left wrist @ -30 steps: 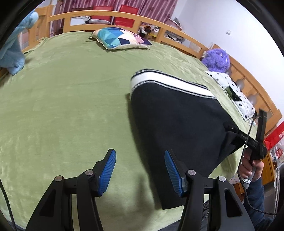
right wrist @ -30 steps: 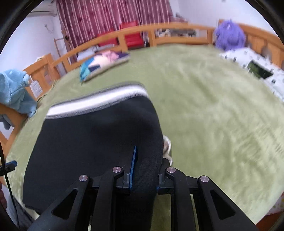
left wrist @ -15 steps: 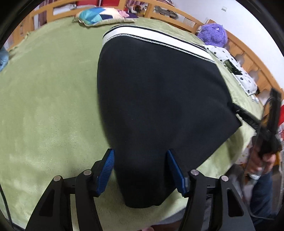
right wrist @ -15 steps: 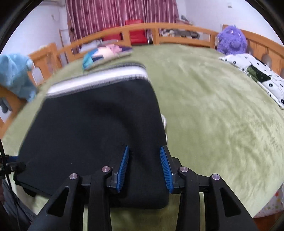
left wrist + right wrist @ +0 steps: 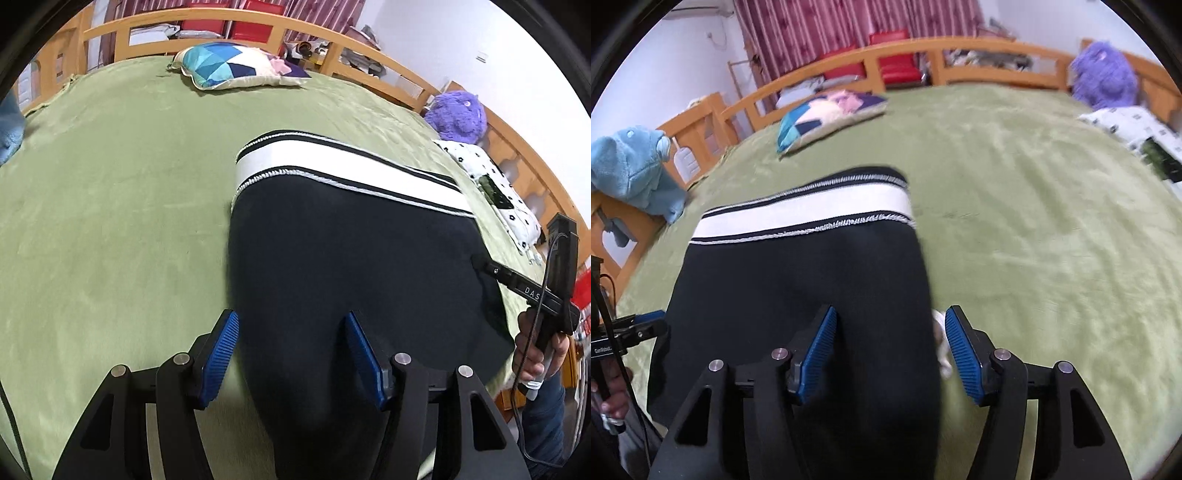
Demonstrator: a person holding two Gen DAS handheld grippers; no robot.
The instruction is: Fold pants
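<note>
Black pants (image 5: 351, 266) — one pair — one pillow (image 5: 236, 68), two plush toys (image 5: 631, 166).

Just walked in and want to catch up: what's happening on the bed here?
A person with a handheld gripper in each hand is folding black pants with a white striped waistband on a green blanket. The pants lie flat in a folded stack. The right gripper has just been opening its jaws and no longer pinches the fabric. The left gripper is open too, hovering over the pants' near left edge.
</note>
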